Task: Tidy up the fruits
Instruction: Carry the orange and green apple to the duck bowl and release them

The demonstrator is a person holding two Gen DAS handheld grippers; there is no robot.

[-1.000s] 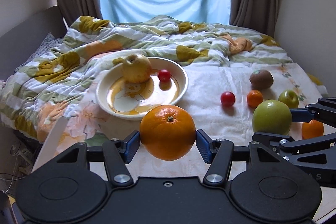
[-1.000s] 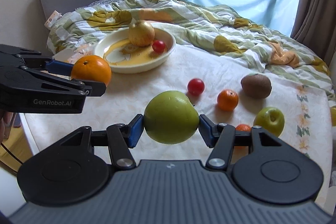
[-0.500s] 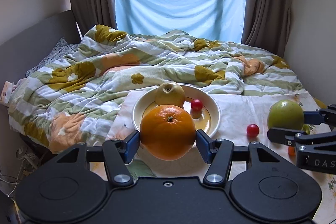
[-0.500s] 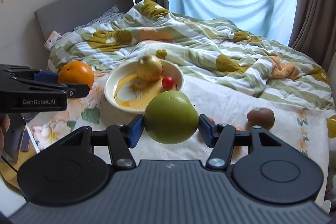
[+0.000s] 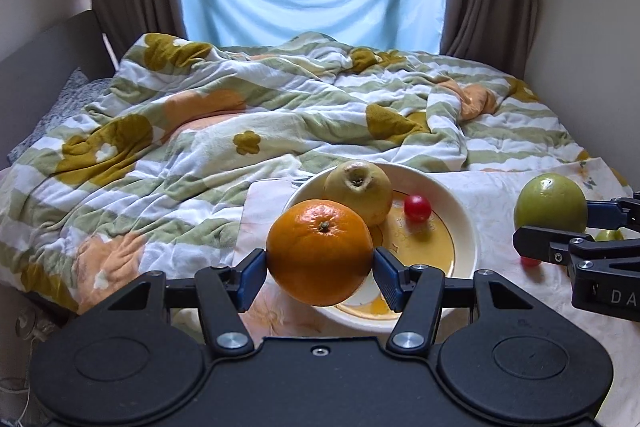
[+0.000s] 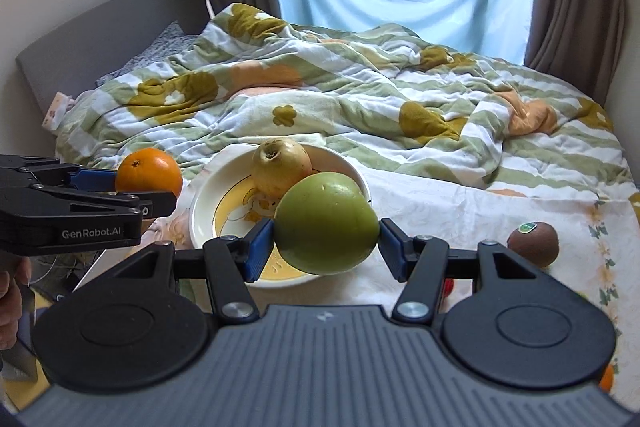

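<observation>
From the left wrist camera, the left gripper (image 5: 320,269) clamps a large orange (image 5: 320,251) between its blue pads (image 5: 251,278), the jaws spread only as wide as the fruit, which hangs in front of the near left rim of a cream bowl (image 5: 464,227). Inside the bowl lie a pale yellow apple (image 5: 358,191), stem hollow turned toward the camera, and a small red cherry tomato (image 5: 417,208) just to its right. The bowl sits on a pale floral cloth (image 5: 496,195) spread over a bed, with a rumpled green-striped quilt (image 5: 240,123) behind it. At the right edge the right gripper (image 5: 560,223) comes in holding a green apple (image 5: 550,203); a second red tomato (image 5: 530,261) and a sliver of another green fruit (image 5: 608,235) peek out beneath its fingers.

From the right wrist camera, the right gripper (image 6: 326,243) pinches the green apple (image 6: 326,223) on both sides, jaws closed to its width, the fruit held above the near right part of the bowl (image 6: 200,215). The yellow apple (image 6: 281,167) sits in the bowl just behind it. To the left, the left gripper (image 6: 150,187) holds the orange (image 6: 148,171) just outside the bowl's left rim. A brown kiwi (image 6: 533,242) with a green sticker rests on the cloth (image 6: 460,203) to the right, well apart from the bowl.
</observation>
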